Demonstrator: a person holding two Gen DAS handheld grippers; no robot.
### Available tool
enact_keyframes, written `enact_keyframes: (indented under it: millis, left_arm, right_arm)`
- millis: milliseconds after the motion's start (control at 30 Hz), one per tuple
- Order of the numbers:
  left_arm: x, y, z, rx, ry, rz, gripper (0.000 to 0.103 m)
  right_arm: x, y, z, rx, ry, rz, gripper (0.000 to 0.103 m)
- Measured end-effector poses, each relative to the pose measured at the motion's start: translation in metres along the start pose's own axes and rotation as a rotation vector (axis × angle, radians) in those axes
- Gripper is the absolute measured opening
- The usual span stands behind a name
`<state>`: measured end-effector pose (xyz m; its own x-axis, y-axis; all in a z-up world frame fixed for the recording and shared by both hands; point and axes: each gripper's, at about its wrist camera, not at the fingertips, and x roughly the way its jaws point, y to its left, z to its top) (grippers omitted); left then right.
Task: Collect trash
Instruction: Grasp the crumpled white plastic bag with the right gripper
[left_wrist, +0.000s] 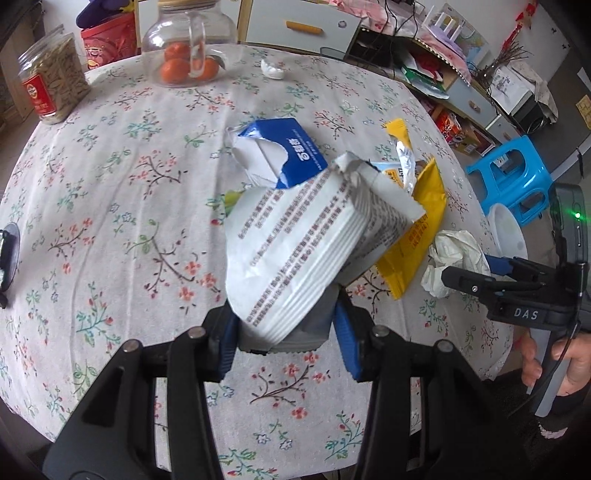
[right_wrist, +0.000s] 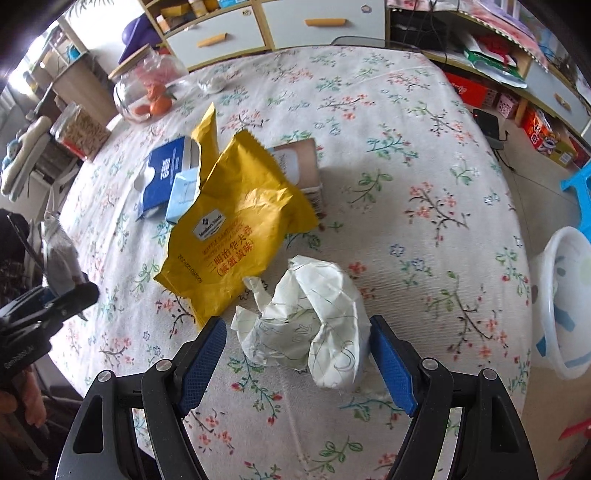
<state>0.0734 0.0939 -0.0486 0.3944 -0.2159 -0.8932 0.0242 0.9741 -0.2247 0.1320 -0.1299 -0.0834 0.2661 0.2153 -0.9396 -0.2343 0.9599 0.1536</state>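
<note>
My left gripper (left_wrist: 286, 332) is shut on a white printed wrapper (left_wrist: 303, 240), held tilted just above the floral tablecloth (left_wrist: 110, 221). Behind it lie a torn blue-and-white box (left_wrist: 291, 147) and a yellow snack bag (left_wrist: 417, 236). In the right wrist view, my right gripper (right_wrist: 297, 365) stands open over a crumpled white paper (right_wrist: 314, 321), which lies between its blue pads (right_wrist: 205, 354). The left pad is clear of the paper and the right one sits at its edge. The yellow snack bag (right_wrist: 240, 225) and blue box (right_wrist: 162, 173) lie beyond.
A white plastic basin (right_wrist: 565, 306) stands off the table's right edge, beside a blue stool (left_wrist: 513, 177). A glass jar of oranges (left_wrist: 188, 44), a seed jar (left_wrist: 55, 81) and a small white scrap (left_wrist: 273, 70) sit at the back. A brown carton (right_wrist: 303, 166) lies behind the yellow bag.
</note>
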Motion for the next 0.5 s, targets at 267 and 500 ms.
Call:
enact_keyframes:
  millis: [267, 500]
  left_arm:
    - [-0.0032, 0.0055, -0.0038, -0.013, -0.002, 0.003, 0.048]
    - [-0.0063, 0.0065, -0.0047, -0.024, -0.01, 0.0, 0.048]
  right_arm:
    - [0.0103, 0.0036, 0.0016, -0.016, 0.017, -0.032, 0.08]
    - [0.0068, 0.0019, -0.0012, -0.02, 0.014, -0.032, 0.053]
